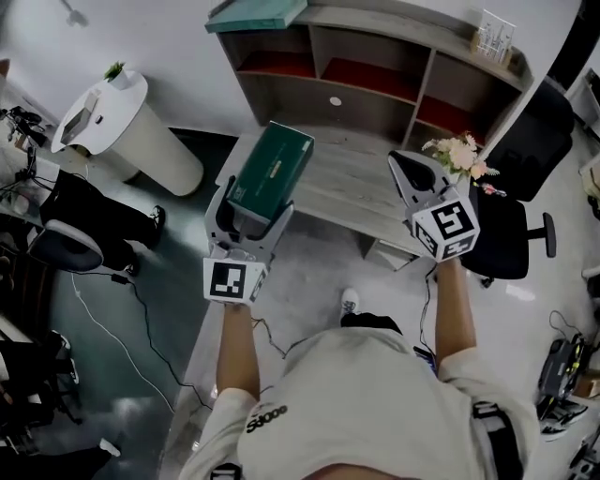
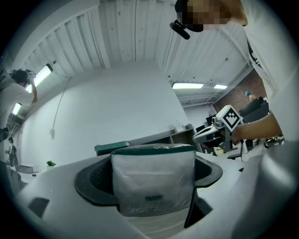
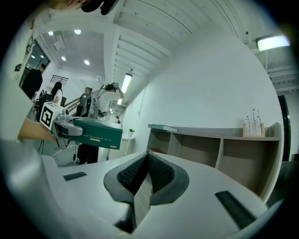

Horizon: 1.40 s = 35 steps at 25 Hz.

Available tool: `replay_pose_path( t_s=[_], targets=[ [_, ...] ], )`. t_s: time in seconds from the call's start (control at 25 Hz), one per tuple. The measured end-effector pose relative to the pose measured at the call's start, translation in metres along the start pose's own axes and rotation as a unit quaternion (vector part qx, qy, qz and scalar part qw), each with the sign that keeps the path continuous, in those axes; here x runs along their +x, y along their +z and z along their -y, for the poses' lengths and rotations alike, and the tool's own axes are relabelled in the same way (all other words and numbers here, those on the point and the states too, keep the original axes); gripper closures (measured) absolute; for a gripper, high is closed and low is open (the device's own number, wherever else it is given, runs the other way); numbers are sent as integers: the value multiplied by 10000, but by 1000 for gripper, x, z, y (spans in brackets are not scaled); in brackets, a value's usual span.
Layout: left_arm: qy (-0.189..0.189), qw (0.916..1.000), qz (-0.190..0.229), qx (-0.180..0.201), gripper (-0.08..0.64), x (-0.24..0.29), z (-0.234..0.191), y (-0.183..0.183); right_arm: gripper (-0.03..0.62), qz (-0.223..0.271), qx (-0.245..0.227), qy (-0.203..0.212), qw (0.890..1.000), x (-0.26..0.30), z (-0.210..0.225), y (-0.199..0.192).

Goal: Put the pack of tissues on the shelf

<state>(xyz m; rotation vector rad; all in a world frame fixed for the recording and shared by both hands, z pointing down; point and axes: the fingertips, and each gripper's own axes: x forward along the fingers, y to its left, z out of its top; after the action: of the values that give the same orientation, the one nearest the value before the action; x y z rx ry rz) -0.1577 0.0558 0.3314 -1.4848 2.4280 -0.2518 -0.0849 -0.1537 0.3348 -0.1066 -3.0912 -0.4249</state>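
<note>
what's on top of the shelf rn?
A flat teal item lies at the left end of the shelf top, a small rack of pale uprights at the right end. Anything under the teal item is hidden. The tissue pack is in the left claw, not there.

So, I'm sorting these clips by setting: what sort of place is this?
Probably an office or lab workroom: a wooden shelf stands on a desk, a black swivel chair sits beside it, and strip lights run along a panelled ceiling.
</note>
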Motion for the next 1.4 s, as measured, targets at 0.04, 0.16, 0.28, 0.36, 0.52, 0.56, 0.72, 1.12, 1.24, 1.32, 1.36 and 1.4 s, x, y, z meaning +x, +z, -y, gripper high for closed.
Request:
replay_pose_path(
  t_s=[0.04, 0.16, 0.28, 0.36, 0.52, 0.56, 0.72, 1.12, 1.24, 1.32, 1.36, 1.4],
  targets=[
    [12, 10000, -42, 0, 110, 13, -2, -4, 586, -12, -22, 12, 10000, 9, 10, -2],
    [32, 9999, -112, -55, 110, 47, -7, -12, 586, -19, 7, 23, 10000, 30, 40, -10],
    [28, 9999, -81, -89, 110, 75, -14, -15, 586, -36, 63, 21, 10000, 50, 63, -17],
    [-17, 9999, -101, -95, 110, 92, -17, -21, 586, -64, 110, 18, 9999, 60, 74, -22],
    [-204, 9994, -140, -230, 110, 122, -17, -34, 586, -184, 223, -87, 9995, 71, 93, -35],
    [-274, 9992, -125, -262, 110, 129, -17, -36, 586, -219, 241, -136, 9994, 73, 97, -37],
    [-567, 9976, -54, -402, 110, 159, -18, -46, 586, -355, 261, -380, 9983, 74, 112, -45],
    [-1676, 9838, 227, -590, 110, 263, -21, -64, 586, -716, 403, -1365, 9872, 84, 154, -59],
    [-2019, 9771, 281, -606, 110, 292, -23, -68, 586, -758, 500, -1764, 9801, 88, 167, -61],
    [-2248, 9721, 291, -604, 110, 309, -23, -71, 586, -786, 566, -1955, 9759, 93, 171, -63],
    [-2365, 9693, 292, -605, 110, 317, -22, -73, 586, -807, 598, -2041, 9738, 95, 173, -65],
    [-2486, 9662, 290, -612, 110, 324, -21, -75, 586, -833, 629, -2130, 9715, 96, 174, -66]
  ],
)
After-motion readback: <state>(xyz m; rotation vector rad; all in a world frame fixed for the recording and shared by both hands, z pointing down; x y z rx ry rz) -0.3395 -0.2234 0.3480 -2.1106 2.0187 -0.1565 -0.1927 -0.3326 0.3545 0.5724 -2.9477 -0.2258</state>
